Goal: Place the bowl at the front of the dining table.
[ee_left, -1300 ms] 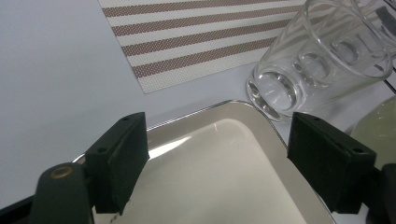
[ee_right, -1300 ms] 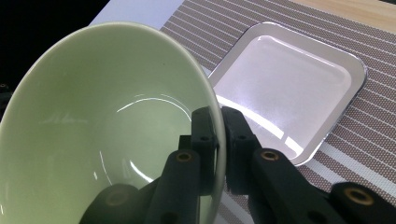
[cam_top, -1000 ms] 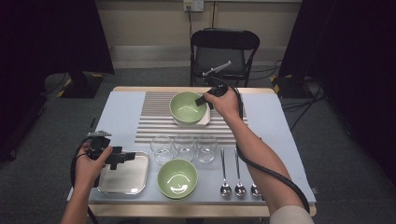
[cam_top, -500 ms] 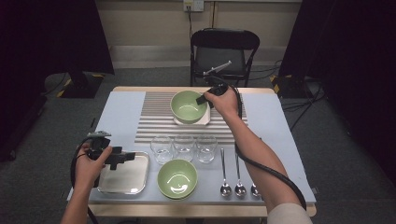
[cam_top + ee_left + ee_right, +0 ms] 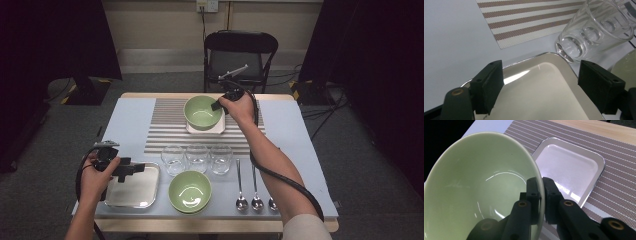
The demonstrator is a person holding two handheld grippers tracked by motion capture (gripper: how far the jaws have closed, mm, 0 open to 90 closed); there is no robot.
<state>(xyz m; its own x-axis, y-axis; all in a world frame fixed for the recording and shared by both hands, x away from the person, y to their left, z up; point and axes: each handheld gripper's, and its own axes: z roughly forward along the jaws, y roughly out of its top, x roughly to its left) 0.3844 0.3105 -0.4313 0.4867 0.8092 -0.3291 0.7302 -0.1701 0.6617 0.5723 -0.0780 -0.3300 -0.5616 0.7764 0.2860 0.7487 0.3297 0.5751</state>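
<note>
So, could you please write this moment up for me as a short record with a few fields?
Right gripper: jaws clamped on the rim of the far green bowl
Far green bowl: held above the white square tray on the striped mat
Left gripper: jaws open, over the steel tray
Middle row: three clear glasses
Near edge: second green bowl, three spoons

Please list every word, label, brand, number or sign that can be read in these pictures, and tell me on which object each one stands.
There are none to read. The green bowl held by the right gripper, the white tray under it, the metal tray, the glasses, the spoons and the striped mat all look plain, with no print.
</note>
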